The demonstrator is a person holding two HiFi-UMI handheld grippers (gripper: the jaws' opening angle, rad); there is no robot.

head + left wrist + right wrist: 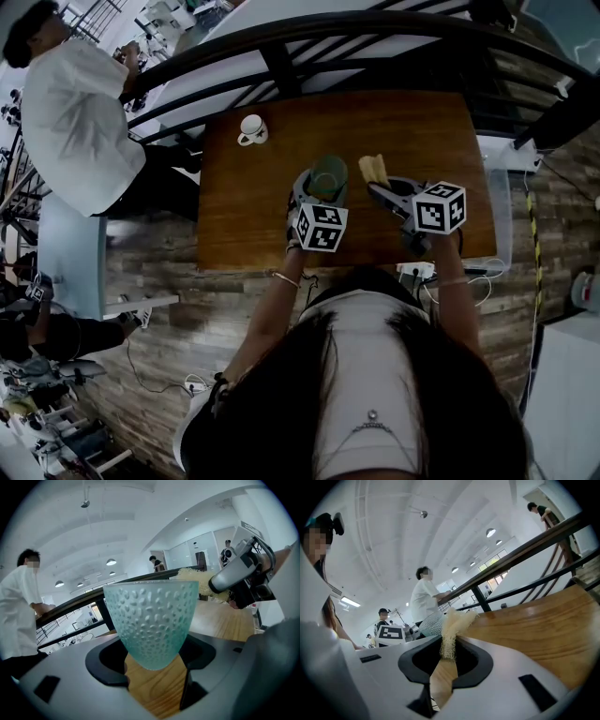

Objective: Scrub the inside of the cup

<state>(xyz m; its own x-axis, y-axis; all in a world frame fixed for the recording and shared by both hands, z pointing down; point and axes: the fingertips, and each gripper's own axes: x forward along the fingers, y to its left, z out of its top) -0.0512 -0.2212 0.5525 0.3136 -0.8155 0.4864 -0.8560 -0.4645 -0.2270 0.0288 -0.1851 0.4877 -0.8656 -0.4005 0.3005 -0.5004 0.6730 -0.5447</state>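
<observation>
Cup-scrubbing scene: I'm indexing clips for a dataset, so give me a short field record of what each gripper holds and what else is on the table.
left gripper: shut on the green dimpled cup, gripping its lower part
right gripper: shut on the pale mesh scrubber, pinched at its lower end
scrubber vs cup: beside the cup in the head view, not inside it
scrubbing: not yet begun
surface: wooden table
other item: white mug at the table's far left corner, untouched
</observation>
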